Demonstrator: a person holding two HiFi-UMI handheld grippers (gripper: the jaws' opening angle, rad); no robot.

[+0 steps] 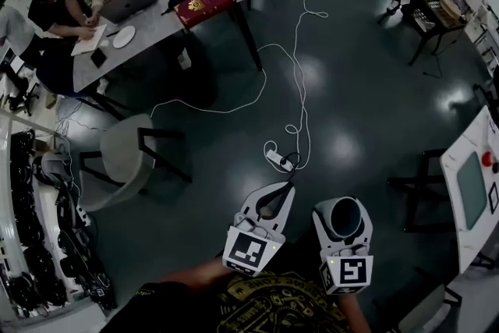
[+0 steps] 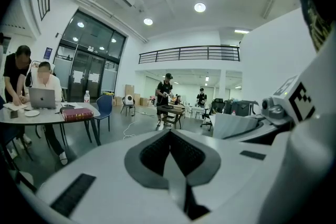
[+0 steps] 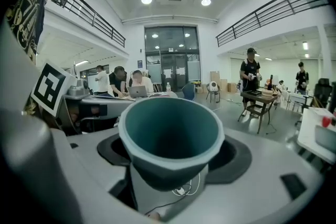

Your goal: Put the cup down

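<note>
The cup (image 3: 168,134) sat in the right gripper (image 1: 343,218), fingers wide around its body, above the floor (image 1: 351,90). It looked light, stiff and smooth; a mid-body hold suited it. The left gripper (image 1: 271,203) had its fingers together, empty.

Cup (image 3: 168,131): smooth matt plastic by my eye. Left tongs (image 2: 169,150) and right tongs (image 3: 170,160): matt white plastic shells; dark, finely ribbed pads (image 2: 152,153) on the left. Floor (image 1: 351,74): dark, glossy, I see lamp glare on it.
</note>
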